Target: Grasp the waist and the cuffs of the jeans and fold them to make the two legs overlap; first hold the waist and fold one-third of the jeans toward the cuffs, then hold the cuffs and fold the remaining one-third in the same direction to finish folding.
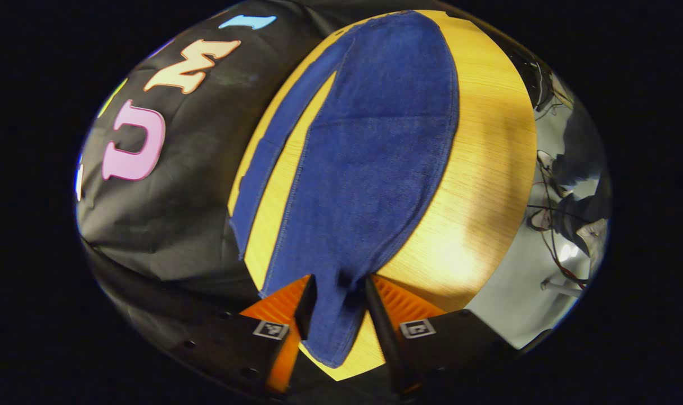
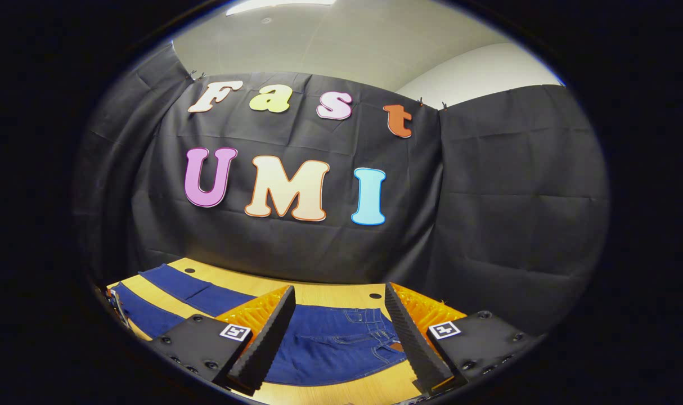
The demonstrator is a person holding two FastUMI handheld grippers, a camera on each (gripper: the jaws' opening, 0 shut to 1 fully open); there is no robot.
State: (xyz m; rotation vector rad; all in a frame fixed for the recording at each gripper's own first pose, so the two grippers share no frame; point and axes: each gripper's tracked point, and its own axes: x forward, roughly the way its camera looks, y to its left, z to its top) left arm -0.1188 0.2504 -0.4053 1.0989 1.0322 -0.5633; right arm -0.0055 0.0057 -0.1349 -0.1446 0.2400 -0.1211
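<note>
Jeans (image 1: 369, 140) lie flat on the wooden tabletop (image 1: 488, 169), legs still spread in a narrow V with a strip of bare wood between them, so the first fold, laying one leg over the other, looks not yet done. In the left gripper view the near leg runs lengthwise straight away from the left gripper (image 1: 337, 304), cuff end nearest, long axis in line with the fingers. That cuff passes between the two fingers, which stand narrowly apart on either side of it; whether they already pinch the cloth I cannot tell, since the denim fills the gap but no squeeze shows. The second leg lies to the far side, close to the table edge by the black cloth wall.

In the right gripper view the waist (image 2: 341, 337), with its pockets and belt loops, lies directly ahead of the right gripper (image 2: 338, 332), framed by fingers held wide and above the cloth, not touching it. The legs trail off toward the left edge of the tabletop (image 2: 330, 292).

So each hand sits at its own end: left at the cuff, right at the waist. The coming move likely turns on both ends being carried sideways, across the long axis, toward the other leg

No containers are present
</note>
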